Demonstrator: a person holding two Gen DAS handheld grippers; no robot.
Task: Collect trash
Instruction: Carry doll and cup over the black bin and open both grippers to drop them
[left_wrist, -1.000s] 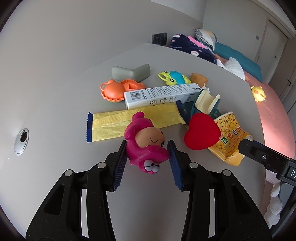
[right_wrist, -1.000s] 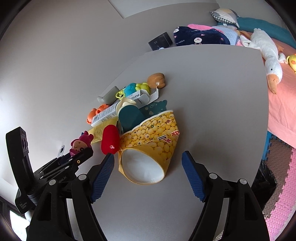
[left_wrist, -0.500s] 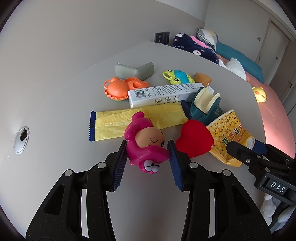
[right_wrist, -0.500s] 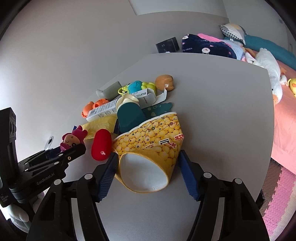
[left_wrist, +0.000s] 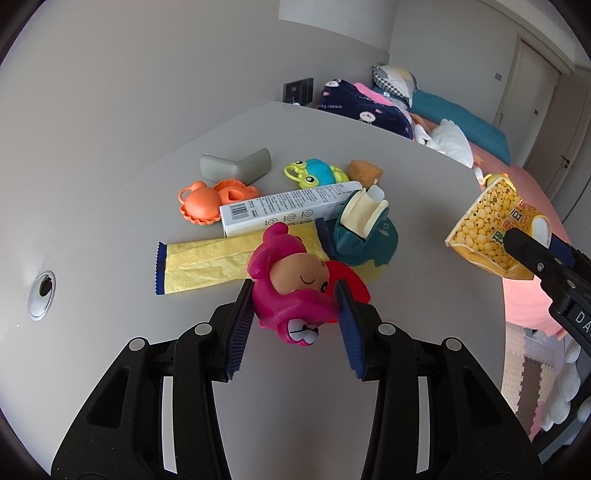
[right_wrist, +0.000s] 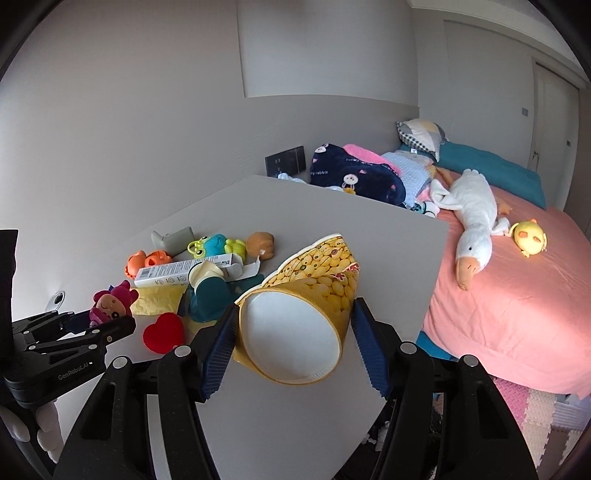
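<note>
The corn snack cup (right_wrist: 299, 314), lying beside the teal toy (right_wrist: 207, 299) a second ago, is now being carried clear above it, pinched in the right gripper (right_wrist: 291, 343), while the left gripper (left_wrist: 295, 314) is clamping the pink doll (left_wrist: 291, 291), leaving the yellow wrapper (left_wrist: 207, 262) beside that toy for collection.

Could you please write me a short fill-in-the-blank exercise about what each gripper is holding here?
1. The left gripper is shut on a ____ toy.
2. The right gripper holds a yellow snack bag printed with ____ kernels.
3. The red ____ lies on the table.

Missing words: pink; corn; heart
</note>
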